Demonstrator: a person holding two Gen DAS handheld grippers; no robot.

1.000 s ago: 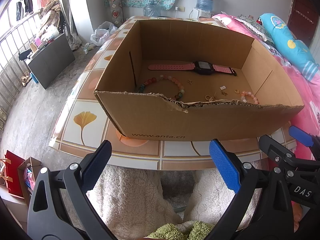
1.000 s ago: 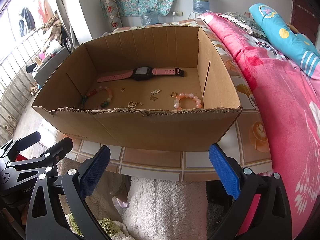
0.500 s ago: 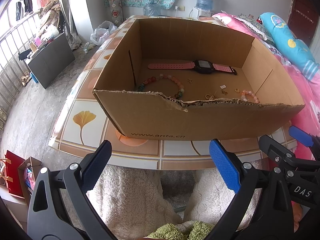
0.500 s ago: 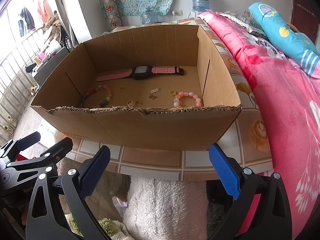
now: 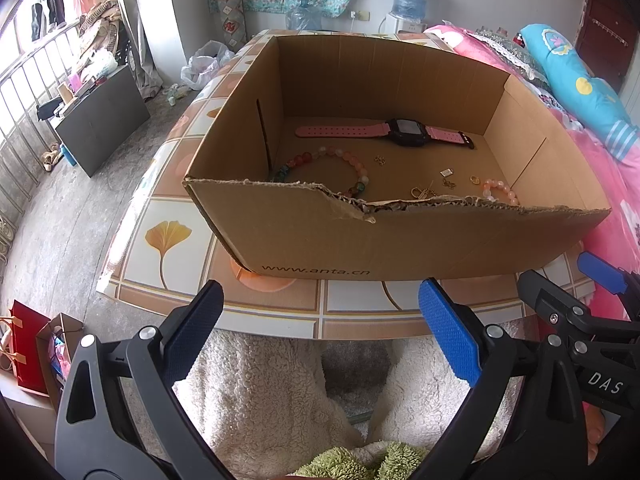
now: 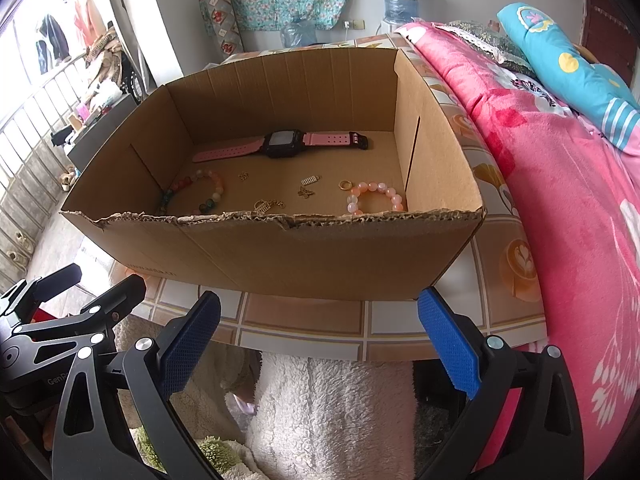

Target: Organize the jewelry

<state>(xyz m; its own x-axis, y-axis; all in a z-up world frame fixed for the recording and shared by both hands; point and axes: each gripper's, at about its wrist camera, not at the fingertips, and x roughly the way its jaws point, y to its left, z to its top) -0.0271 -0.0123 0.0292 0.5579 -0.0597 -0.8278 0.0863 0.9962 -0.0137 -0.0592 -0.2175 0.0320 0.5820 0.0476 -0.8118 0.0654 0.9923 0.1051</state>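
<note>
An open cardboard box (image 5: 320, 240) with a torn near rim sits on a tiled table (image 5: 168, 236) patterned with ginkgo leaves, and all the jewelry lies loose on its floor. In the left wrist view the left gripper (image 5: 320, 332) hangs at 6 o'clock, short of the table's near edge and over a white fleecy lap, its blue-padded jaws spread wide with nothing between them. The right gripper (image 6: 320, 340) does the same in its own view, jaws parted and empty; it also shows in the left view at about 4 o'clock. From the right wrist view, the pink-strapped watch (image 6: 280, 144) (black case, strap laid out flat) lies toward 12 o'clock near the box's far wall. A multicoloured bead bracelet (image 6: 200, 194) rests at about 9 o'clock near the left wall, its nearest beads hidden by the torn rim. A pink bead bracelet (image 6: 374, 198) sits toward 3 o'clock beside the right wall, with a small gold ring (image 6: 345, 185) just beside it. Between the two bracelets lie small gold charms, among them a butterfly charm (image 6: 306, 192) and a clasp piece (image 6: 266, 205) close to the near wall. A pink bed cover (image 6: 560, 200) fills the side at 3 o'clock.
</note>
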